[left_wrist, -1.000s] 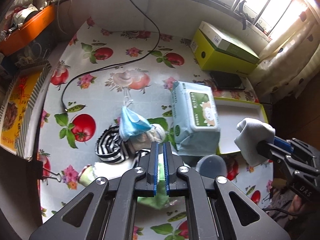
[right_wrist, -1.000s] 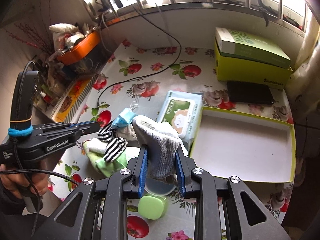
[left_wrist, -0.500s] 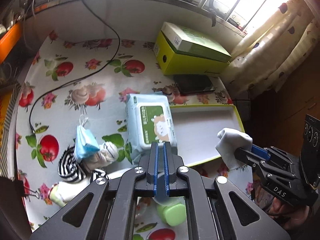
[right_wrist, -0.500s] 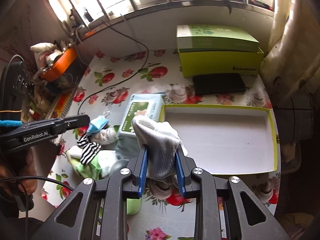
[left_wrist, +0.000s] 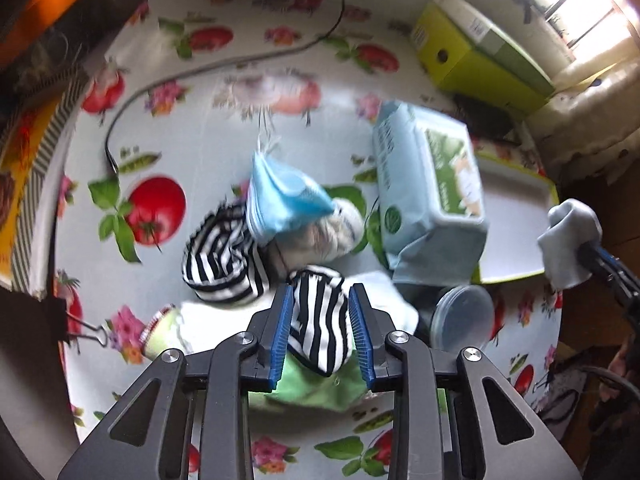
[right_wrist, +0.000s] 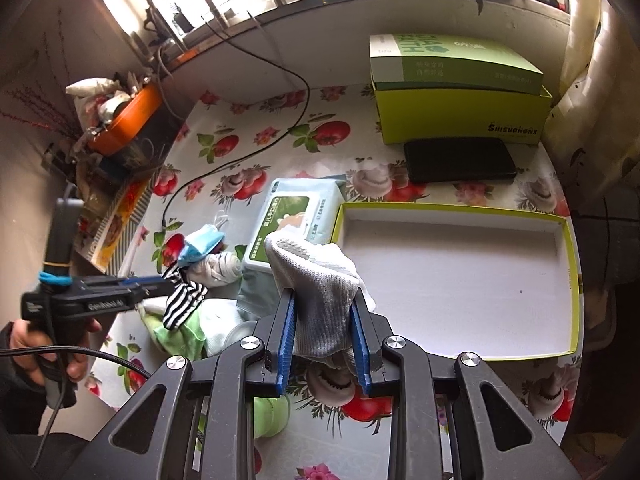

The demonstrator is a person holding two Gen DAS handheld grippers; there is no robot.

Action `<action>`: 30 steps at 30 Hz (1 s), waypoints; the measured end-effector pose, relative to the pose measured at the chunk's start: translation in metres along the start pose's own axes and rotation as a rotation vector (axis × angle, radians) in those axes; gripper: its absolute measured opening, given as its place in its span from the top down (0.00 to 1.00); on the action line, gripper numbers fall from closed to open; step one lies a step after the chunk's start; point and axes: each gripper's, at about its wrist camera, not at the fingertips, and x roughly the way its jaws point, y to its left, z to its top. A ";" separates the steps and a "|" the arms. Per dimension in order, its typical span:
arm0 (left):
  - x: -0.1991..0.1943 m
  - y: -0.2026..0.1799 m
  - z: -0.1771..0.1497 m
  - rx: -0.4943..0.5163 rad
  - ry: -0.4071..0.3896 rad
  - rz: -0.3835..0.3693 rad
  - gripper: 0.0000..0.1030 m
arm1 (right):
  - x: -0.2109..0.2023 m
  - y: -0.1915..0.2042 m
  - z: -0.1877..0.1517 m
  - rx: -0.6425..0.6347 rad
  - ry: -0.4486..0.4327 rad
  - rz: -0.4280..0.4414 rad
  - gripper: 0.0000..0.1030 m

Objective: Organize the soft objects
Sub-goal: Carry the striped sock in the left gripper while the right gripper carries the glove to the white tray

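Note:
My left gripper [left_wrist: 320,328] is open around a black-and-white striped sock [left_wrist: 320,320] on the pile of soft things; its jaws stand on either side of it. The sock also shows in the right wrist view [right_wrist: 186,300]. The pile holds a second striped piece [left_wrist: 220,264], a blue face mask [left_wrist: 280,200], a whitish sock [left_wrist: 328,236] and a green cloth [left_wrist: 312,388]. My right gripper [right_wrist: 323,332] is shut on a grey-white sock [right_wrist: 316,280], held above the table near the left end of the open yellow-green box [right_wrist: 568,280]. The left gripper shows at the left [right_wrist: 160,284].
A pack of wet wipes [left_wrist: 432,192] lies between the pile and the box. A round grey lid [left_wrist: 464,316] and a green cap [right_wrist: 272,412] lie near the front. A green carton [right_wrist: 456,92], a black case [right_wrist: 460,160] and a black cable [left_wrist: 224,64] are farther back.
My left gripper has opened and moved down and left onto the pile, its jaws now around the striped sock. My right gripper still holds the grey-white sock near the box.

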 end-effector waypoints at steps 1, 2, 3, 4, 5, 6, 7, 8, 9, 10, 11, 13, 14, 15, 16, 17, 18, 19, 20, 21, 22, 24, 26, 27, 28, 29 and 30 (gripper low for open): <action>0.007 0.000 -0.002 -0.001 0.019 -0.006 0.68 | 0.001 0.000 0.000 -0.001 0.002 -0.001 0.77; 0.013 0.000 -0.003 -0.002 0.035 -0.002 0.68 | 0.001 0.001 0.000 0.000 0.004 -0.002 0.77; 0.016 -0.001 -0.003 -0.001 0.046 0.003 0.68 | 0.002 0.002 0.000 -0.001 0.006 -0.003 0.77; 0.021 -0.001 -0.003 -0.002 0.061 0.013 0.68 | 0.002 0.002 0.000 -0.001 0.006 -0.004 0.77; 0.023 -0.001 -0.003 -0.006 0.067 0.017 0.68 | 0.002 0.003 0.000 0.000 0.006 -0.005 0.77; 0.023 -0.002 -0.003 -0.009 0.066 0.016 0.70 | 0.002 0.003 0.000 0.000 0.007 -0.004 0.77; 0.021 -0.001 -0.003 -0.012 0.055 0.015 0.74 | 0.002 0.003 0.000 -0.001 0.006 -0.004 0.77; 0.019 -0.002 -0.003 -0.006 0.048 0.024 0.89 | 0.002 0.003 -0.001 0.000 0.006 -0.005 0.77; 0.017 -0.003 -0.002 0.000 0.042 0.032 0.95 | 0.002 0.003 0.000 0.000 0.006 -0.004 0.77; 0.015 -0.003 -0.001 0.000 0.033 0.033 0.95 | 0.002 0.003 0.000 0.000 0.006 -0.003 0.77; 0.010 -0.003 -0.001 0.000 0.015 0.035 0.97 | 0.001 0.003 0.000 0.002 0.005 -0.002 0.77; 0.002 -0.002 0.001 0.000 -0.014 0.040 0.97 | 0.001 0.003 0.000 0.000 0.003 -0.002 0.77; -0.004 -0.002 0.003 -0.003 -0.029 0.037 0.98 | 0.001 0.003 0.000 0.001 0.000 -0.002 0.77; -0.010 -0.002 0.006 -0.006 -0.042 0.030 0.98 | 0.000 0.003 0.000 0.001 -0.003 -0.001 0.77; -0.014 -0.002 0.009 -0.008 -0.052 0.025 0.98 | 0.000 0.003 -0.001 0.002 -0.006 -0.001 0.77; -0.020 -0.004 0.012 -0.006 -0.067 0.020 0.98 | -0.001 0.002 -0.001 0.003 -0.009 -0.001 0.77; -0.024 -0.006 0.014 -0.001 -0.078 0.016 0.98 | -0.002 0.000 -0.002 0.005 -0.012 -0.001 0.77; -0.029 -0.011 0.017 0.008 -0.094 0.011 0.98 | -0.003 -0.001 -0.003 0.007 -0.014 -0.001 0.77; -0.033 -0.015 0.020 0.017 -0.104 0.006 0.98 | -0.004 -0.002 -0.003 0.010 -0.017 -0.002 0.77; -0.037 -0.017 0.021 0.025 -0.113 0.001 0.98 | -0.005 -0.003 -0.004 0.012 -0.019 -0.002 0.77; -0.040 -0.023 0.024 0.035 -0.122 -0.007 0.98 | -0.006 -0.005 -0.005 0.016 -0.021 -0.003 0.77; -0.044 -0.034 0.027 0.049 -0.132 -0.024 0.98 | -0.009 -0.008 -0.005 0.023 -0.026 -0.005 0.77; -0.047 -0.049 0.031 0.078 -0.141 -0.037 0.98 | -0.011 -0.013 -0.006 0.034 -0.032 -0.009 0.77; -0.047 -0.057 0.034 0.093 -0.144 -0.044 0.98 | -0.011 -0.015 -0.007 0.040 -0.033 -0.011 0.77; -0.048 -0.065 0.036 0.109 -0.145 -0.054 0.98 | -0.012 -0.017 -0.007 0.045 -0.034 -0.013 0.77; -0.048 -0.075 0.039 0.127 -0.146 -0.066 0.98 | -0.012 -0.020 -0.007 0.053 -0.035 -0.016 0.77; -0.048 -0.082 0.040 0.140 -0.145 -0.074 0.98 | -0.012 -0.024 -0.008 0.063 -0.035 -0.019 0.77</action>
